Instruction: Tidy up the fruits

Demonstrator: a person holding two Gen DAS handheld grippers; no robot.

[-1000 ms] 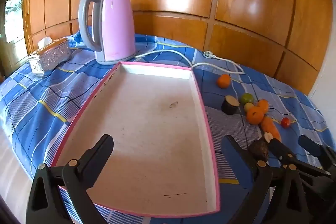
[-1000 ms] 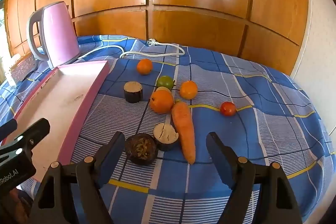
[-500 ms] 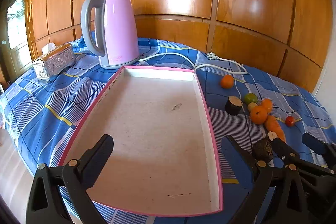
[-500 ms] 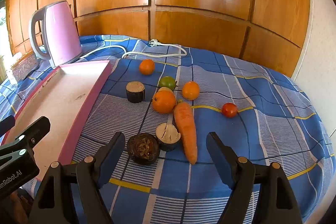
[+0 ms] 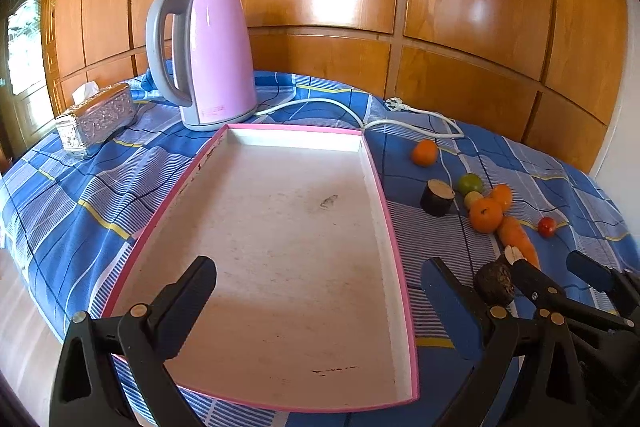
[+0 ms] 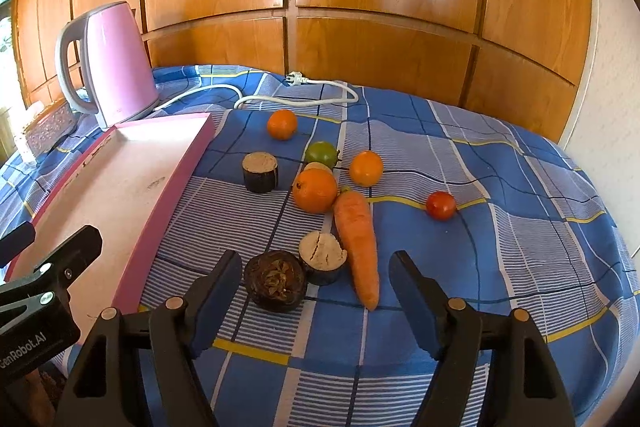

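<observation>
A pink-rimmed white tray lies empty on the blue checked cloth. My left gripper is open over the tray's near end. My right gripper is open just above the cloth, right of the tray; it also shows in the left wrist view. Before it lie a dark halved fruit, a pale-topped dark piece and a carrot. Farther off are a large orange, two smaller oranges, a green fruit, another dark piece and a small red fruit.
A pink kettle stands behind the tray, its white cord and plug trailing across the cloth. A silver tissue box sits at the far left. Wood panelling backs the table; the cloth edge drops off at right.
Both views have drawn back and risen slightly; the left view shows more of the table's left edge. Both grippers stay open; the fruits have not moved.
</observation>
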